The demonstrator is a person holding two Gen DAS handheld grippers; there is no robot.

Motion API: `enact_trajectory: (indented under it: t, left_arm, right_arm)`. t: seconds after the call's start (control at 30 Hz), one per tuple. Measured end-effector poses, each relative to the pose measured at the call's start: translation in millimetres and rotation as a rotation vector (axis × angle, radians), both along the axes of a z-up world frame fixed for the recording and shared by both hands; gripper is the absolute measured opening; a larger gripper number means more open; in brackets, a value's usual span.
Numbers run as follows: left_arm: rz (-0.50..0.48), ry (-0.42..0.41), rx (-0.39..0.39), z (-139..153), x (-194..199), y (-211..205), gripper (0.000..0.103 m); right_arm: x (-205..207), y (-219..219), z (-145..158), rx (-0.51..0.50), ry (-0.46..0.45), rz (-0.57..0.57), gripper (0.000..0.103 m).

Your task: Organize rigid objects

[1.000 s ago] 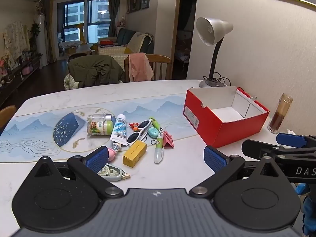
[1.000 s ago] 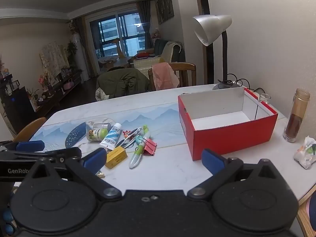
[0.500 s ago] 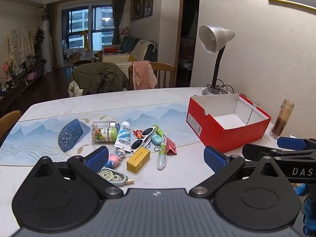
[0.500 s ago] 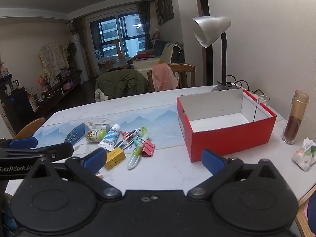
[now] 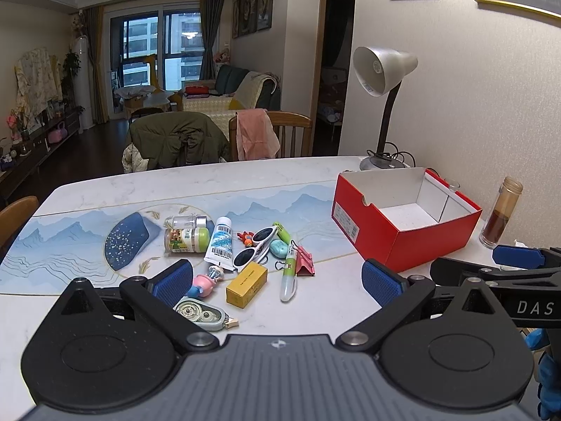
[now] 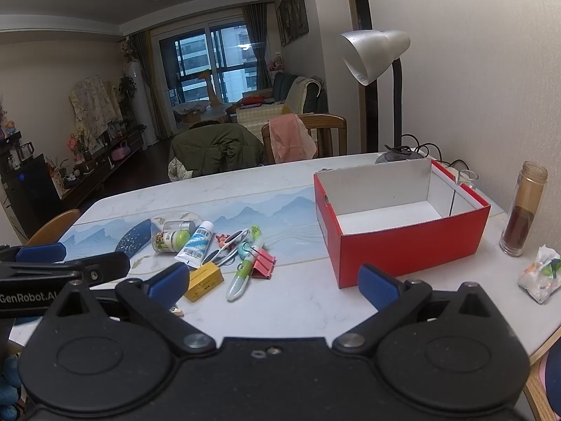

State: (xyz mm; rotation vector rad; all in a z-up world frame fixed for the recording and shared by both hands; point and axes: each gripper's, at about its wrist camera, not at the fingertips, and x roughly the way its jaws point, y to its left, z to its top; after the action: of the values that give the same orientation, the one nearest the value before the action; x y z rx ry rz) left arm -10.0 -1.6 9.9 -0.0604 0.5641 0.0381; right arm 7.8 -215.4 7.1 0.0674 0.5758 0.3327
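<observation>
left gripper (image 5: 277,279) is wide open w/ nothing between the pads, hanging above the near edge of the table (image 5: 333,301); right gripper (image 6: 273,282) same, spread open and empty, just to the right of it. what's changed over the last sec: my left cam has pulled back and up a bit, so the clutter sits lower and smaller in view and more of the room shows, while the right view barely shifted. nothing on the table has moved, so i read this as me settling into a start pose, not a grab. the pile is all loose on the blue runner: white tube (image 5: 220,242), green-capped jar (image 5: 186,240), small clear jar (image 5: 189,221) behind it, white sunglasses (image 5: 256,247), teal eraser-ish thing (image 5: 279,248), green pen (image 5: 288,273), pink binder clip (image 5: 304,263), yellow box (image 5: 246,284), pink figurine (image 5: 205,280), and a correction tape (image 5: 201,314) nearest my left pad. red box (image 5: 403,217) stands well right of the pile, empty inside as far as i can see, w/ a divider at its far end. lamp (image 5: 382,80) and brown bottle (image 5: 501,217) stay out of it, i reckon. so task is at zero: nothing boxed yet. next i'd drop the left onto the tape or yellow box, closest and flat-sided; tube and pen may roll.
</observation>
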Motion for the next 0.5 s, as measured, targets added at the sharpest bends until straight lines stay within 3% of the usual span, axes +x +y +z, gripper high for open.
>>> enact_trajectory:
  t: [0.5]
  left_arm:
    - [0.019, 0.017, -0.019, -5, 11, 21, 0.103]
  right_arm:
    - [5, 11, -2, -0.017, 0.015, 0.017, 0.103]
